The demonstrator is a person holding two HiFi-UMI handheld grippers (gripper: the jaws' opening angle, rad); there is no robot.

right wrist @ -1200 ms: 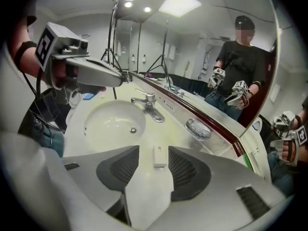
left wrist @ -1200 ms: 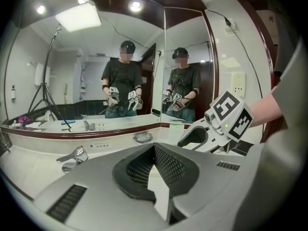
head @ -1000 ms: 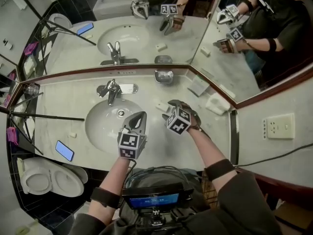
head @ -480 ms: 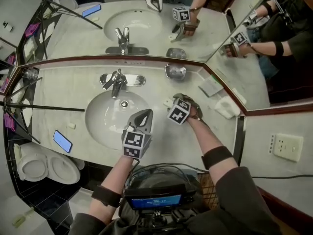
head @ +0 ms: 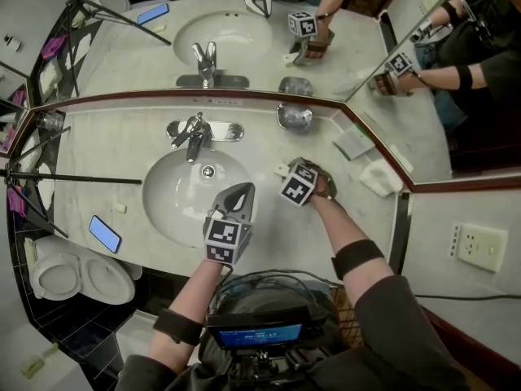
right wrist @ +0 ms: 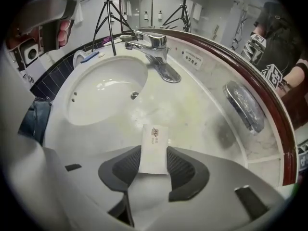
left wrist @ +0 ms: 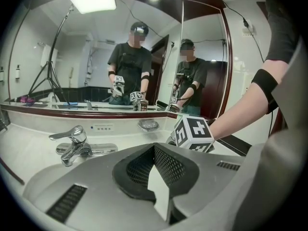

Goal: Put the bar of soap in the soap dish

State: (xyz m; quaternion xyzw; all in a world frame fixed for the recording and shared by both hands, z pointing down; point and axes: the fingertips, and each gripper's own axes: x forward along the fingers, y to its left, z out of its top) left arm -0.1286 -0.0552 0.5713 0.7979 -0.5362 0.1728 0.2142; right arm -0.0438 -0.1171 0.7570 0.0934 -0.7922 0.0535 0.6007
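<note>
Counter (head: 98,153) with sink (head: 175,202) mid. The left gripper (head: 236,192) idles over the sink rim, jaws shut on nothing, likely just kept clear. The right gripper (right wrist: 153,163) points steeply down for a top pick. The dish (head: 295,118) sits empty at the counter's back edge, beyond it. The soap (right wrist: 154,146) lies flat on the counter between the right jaws, which have just been closing; pads meet its long sides. Head view hides that contact; right gripper view shows it.

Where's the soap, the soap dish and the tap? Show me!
small white wrapped bar of soap (right wrist: 154,147): right gripper view, its top face.
shiny oval metal soap dish (right wrist: 244,107): right gripper view, its bare bowl.
chrome tap (right wrist: 155,40): right gripper view, its top lever.
</note>
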